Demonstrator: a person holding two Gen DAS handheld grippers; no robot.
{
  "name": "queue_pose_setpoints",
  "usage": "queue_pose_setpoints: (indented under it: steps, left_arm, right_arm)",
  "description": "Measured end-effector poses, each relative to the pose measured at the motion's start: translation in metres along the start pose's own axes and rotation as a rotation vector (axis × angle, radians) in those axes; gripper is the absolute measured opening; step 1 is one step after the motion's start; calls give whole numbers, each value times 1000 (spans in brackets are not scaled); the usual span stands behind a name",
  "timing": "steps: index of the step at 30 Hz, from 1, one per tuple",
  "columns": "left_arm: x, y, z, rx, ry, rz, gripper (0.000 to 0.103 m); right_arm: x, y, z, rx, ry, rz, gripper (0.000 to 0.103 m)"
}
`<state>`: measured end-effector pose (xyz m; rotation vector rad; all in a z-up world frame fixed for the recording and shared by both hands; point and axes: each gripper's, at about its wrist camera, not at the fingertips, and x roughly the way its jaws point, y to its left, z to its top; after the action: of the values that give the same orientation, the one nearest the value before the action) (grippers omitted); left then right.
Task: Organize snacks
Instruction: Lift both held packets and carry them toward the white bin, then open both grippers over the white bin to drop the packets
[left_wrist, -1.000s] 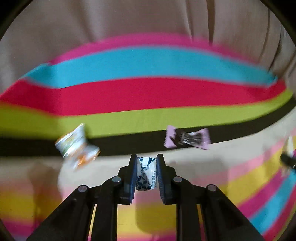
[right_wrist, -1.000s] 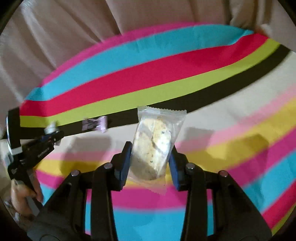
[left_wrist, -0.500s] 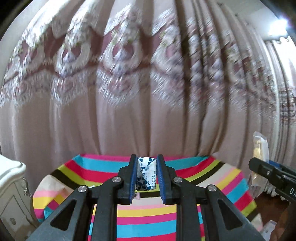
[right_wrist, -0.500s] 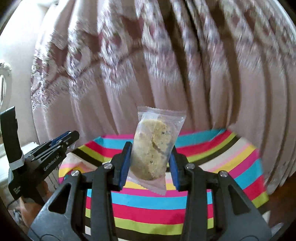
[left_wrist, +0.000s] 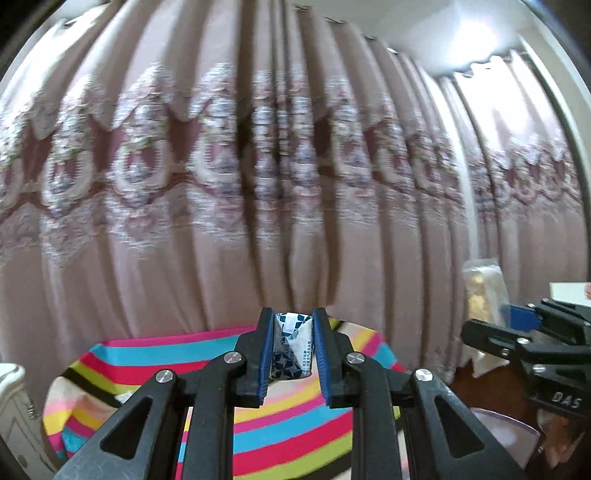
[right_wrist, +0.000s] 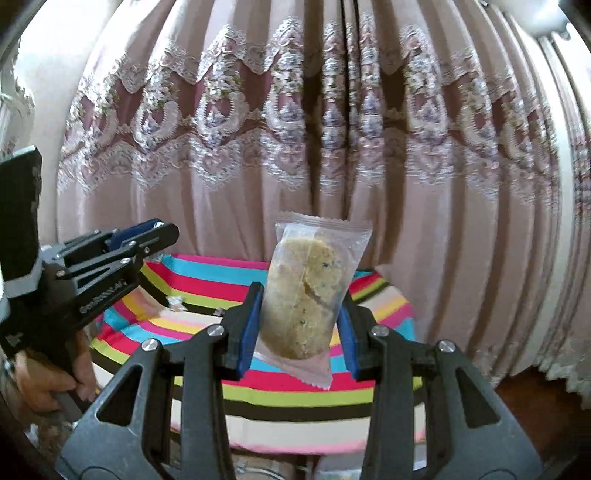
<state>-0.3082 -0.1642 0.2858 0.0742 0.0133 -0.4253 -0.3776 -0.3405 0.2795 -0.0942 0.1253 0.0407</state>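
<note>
Carrying two snacks above the striped cloth surface (right_wrist: 295, 398). Left tool (left_wrist: 291, 350) clamped on small blue-white patterned candy packet (left_wrist: 291, 350), centre of frame. Right tool (right_wrist: 299, 314) clamped on clear plastic cookie packet (right_wrist: 310, 291), centre of frame. Better to keep both grips firm and level, avoiding a swing. No container clearly visible for them.
</note>
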Motion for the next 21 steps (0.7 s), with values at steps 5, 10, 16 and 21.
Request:
queue_pose_setpoints:
  steps: [5, 10, 16, 21]
  left_arm:
    - [11, -59, -22, 70, 90, -168, 22]
    - [34, -117, -61, 138, 205, -345, 22]
    - [83, -178, -126, 138, 520, -677, 78]
    - [124, -157, -183, 44, 794, -606, 90]
  right_arm:
    - [-16, -26, -29, -6, 85, -72, 42]
    - [-15, -73, -74, 54, 235, -206, 42]
    - [-2, -117, -115, 96, 463, -322, 63]
    - [24, -124, -141, 107, 610, -408, 93]
